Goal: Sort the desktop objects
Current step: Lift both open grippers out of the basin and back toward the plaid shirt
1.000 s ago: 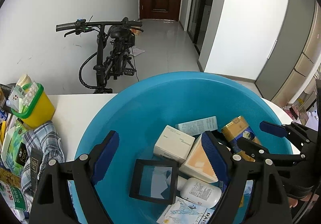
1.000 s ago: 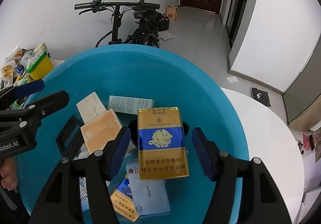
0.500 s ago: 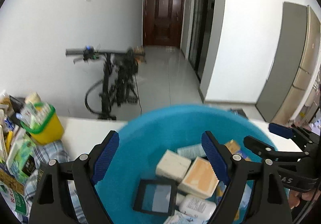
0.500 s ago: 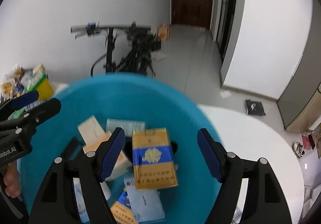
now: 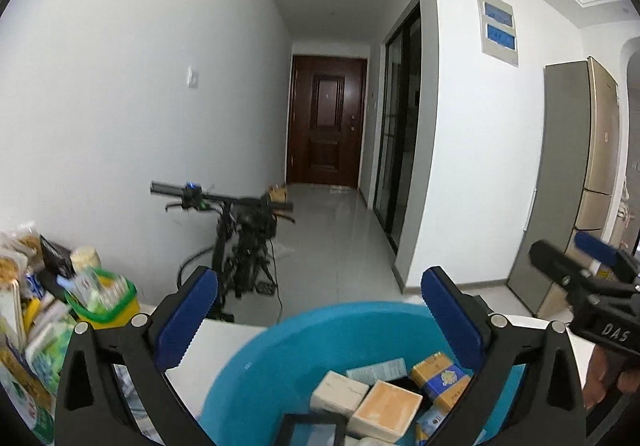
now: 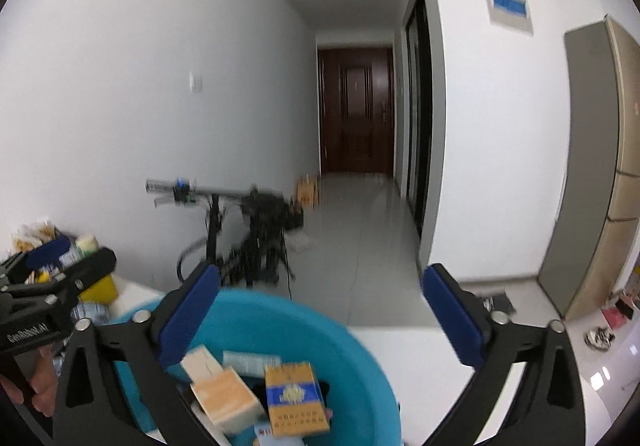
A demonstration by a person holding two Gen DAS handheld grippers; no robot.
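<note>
A blue basin sits low in both views. In it lie a gold and blue cigarette pack, an orange-topped box, a white box and a black frame. My left gripper hangs above the basin's near side, its jaws opening wide with nothing between them. My right gripper is also lifted over the basin, its jaws opening and empty. Each gripper shows at the edge of the other's view.
A yellow tub with a green rim and several snack packets crowd the white table at the left. Beyond the table stand a black bicycle by the wall and a fridge at the right.
Both grippers rose and tilted up away from the basin's contents. The right jaws widened from around the cigarette pack, which stays in the basin. The left jaws widened too.
</note>
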